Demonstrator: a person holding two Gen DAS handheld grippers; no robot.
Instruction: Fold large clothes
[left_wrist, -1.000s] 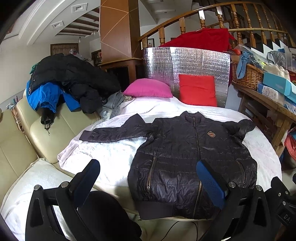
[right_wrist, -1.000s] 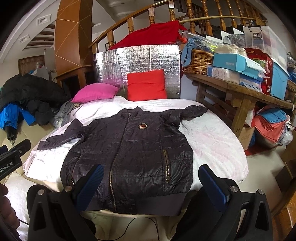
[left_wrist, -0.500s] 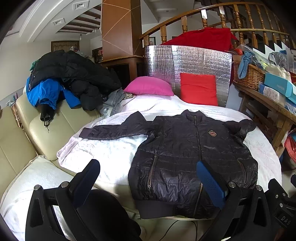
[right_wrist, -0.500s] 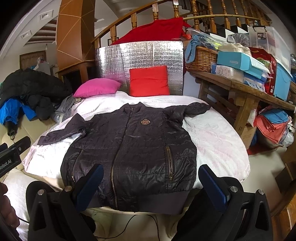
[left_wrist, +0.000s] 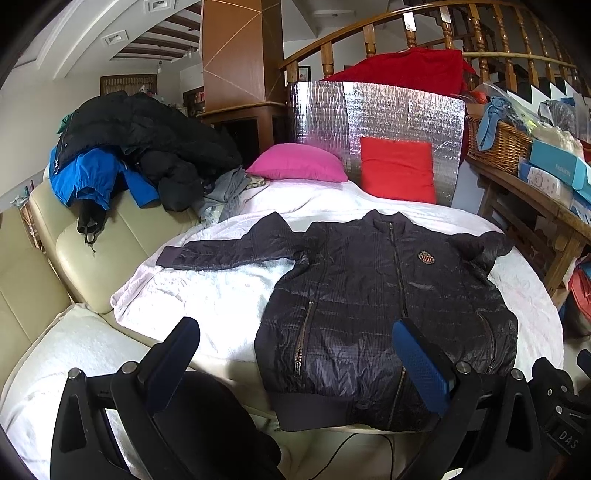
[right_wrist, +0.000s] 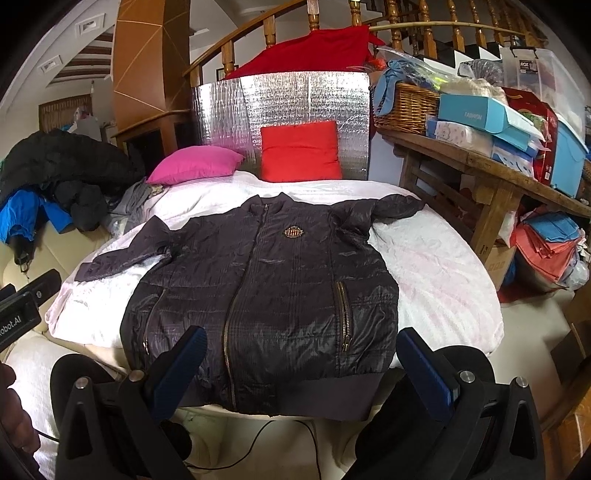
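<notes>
A dark quilted zip jacket (left_wrist: 388, 299) (right_wrist: 266, 288) lies flat, front up, on a round table with a white cover (left_wrist: 207, 295) (right_wrist: 443, 266). Its one sleeve stretches out to the left (left_wrist: 225, 251); the other is bunched at the right shoulder (right_wrist: 395, 208). My left gripper (left_wrist: 295, 354) is open and empty, held before the table's near edge, left of the jacket's hem. My right gripper (right_wrist: 301, 363) is open and empty, just above the hem (right_wrist: 295, 398).
A cream sofa (left_wrist: 55, 266) with a pile of black and blue coats (left_wrist: 122, 151) stands left. Pink (left_wrist: 295, 162) and red cushions (left_wrist: 399, 170) lean on a silver panel at the back. A cluttered wooden bench (right_wrist: 480, 162) stands right. A black cable (right_wrist: 288, 432) hangs below the table.
Both grippers have moved a little closer to the table and jacket; the jaws stay open. The jacket has not moved.
</notes>
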